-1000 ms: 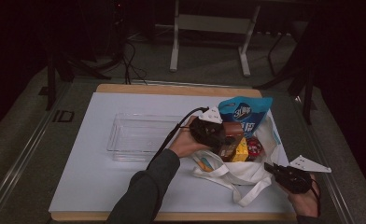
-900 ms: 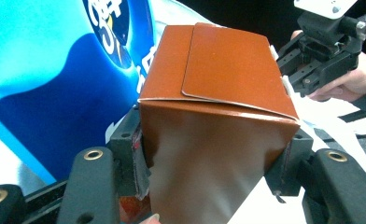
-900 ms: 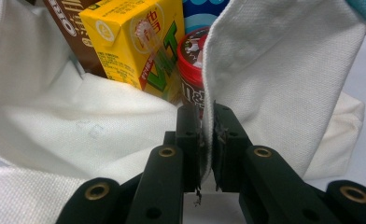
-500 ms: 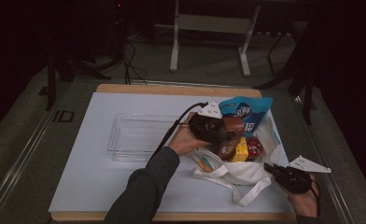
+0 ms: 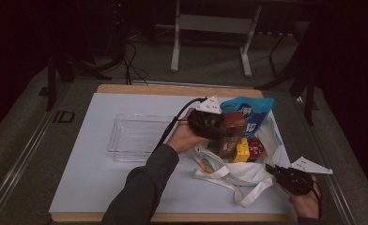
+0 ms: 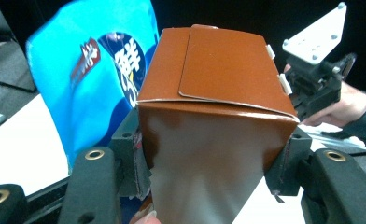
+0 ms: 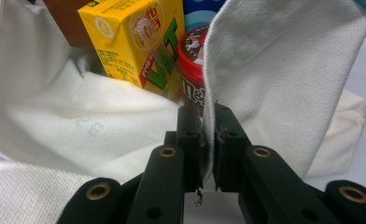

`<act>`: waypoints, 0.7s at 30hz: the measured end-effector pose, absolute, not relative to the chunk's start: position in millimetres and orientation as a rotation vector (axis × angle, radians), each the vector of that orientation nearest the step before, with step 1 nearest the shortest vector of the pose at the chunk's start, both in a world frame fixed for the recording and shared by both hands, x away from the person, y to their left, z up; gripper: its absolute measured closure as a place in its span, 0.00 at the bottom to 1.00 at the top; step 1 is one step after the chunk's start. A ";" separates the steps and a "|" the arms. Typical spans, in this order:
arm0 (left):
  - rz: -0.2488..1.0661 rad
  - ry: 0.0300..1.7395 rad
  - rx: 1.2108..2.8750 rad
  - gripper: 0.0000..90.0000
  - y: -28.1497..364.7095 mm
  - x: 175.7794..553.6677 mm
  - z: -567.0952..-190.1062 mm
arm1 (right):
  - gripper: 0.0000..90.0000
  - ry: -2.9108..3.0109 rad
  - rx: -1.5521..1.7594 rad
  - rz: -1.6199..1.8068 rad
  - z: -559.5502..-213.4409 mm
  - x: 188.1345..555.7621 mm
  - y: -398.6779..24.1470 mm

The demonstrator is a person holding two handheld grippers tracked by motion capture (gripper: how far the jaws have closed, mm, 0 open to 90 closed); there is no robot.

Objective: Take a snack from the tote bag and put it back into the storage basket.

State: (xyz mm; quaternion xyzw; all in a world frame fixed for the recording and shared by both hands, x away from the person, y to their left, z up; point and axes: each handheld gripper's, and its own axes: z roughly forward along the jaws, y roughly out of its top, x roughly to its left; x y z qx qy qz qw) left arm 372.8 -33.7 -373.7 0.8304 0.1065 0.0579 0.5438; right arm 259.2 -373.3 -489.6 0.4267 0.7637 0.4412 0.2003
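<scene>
Two containers sit on the white table top (image 5: 102,187): a clear plastic tray (image 5: 135,137), apparently with nothing in it, and a white cloth tote bag (image 5: 241,171) lying open beside it. Between the jaws of the left gripper (image 6: 214,158) is a brown carton (image 6: 218,116), clamped on both flanks and held above the bag's mouth; behind it, beyond the jaw tips, rises a blue snack packet (image 6: 97,74). From above, another brown packet (image 5: 226,146) lies in the bag just under the held carton.

Ahead of the right gripper (image 7: 208,140), whose jaws are pressed together on the bag's cloth edge, a yellow drink carton (image 7: 134,42) and a red-lidded candy tub (image 7: 194,70) stand inside the bag, the tub just past the jaw tips and the carton to their left.

A wooden edge (image 5: 172,89) borders the far side of the table. Beyond it the room is dark, with a grey floor (image 5: 210,51), cables and metal stand legs (image 5: 177,37).
</scene>
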 end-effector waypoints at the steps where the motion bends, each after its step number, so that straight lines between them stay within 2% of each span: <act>1: 0.136 0.250 1.967 0.48 -32.9 372.5 -373.1 | 0.92 2.134 1.193 1.233 -489.6 259.1 -373.4; 21: 0.176 0.258 1.928 0.48 -19.1 365.4 -356.0 | 0.93 2.133 1.193 1.225 -489.3 258.9 -372.9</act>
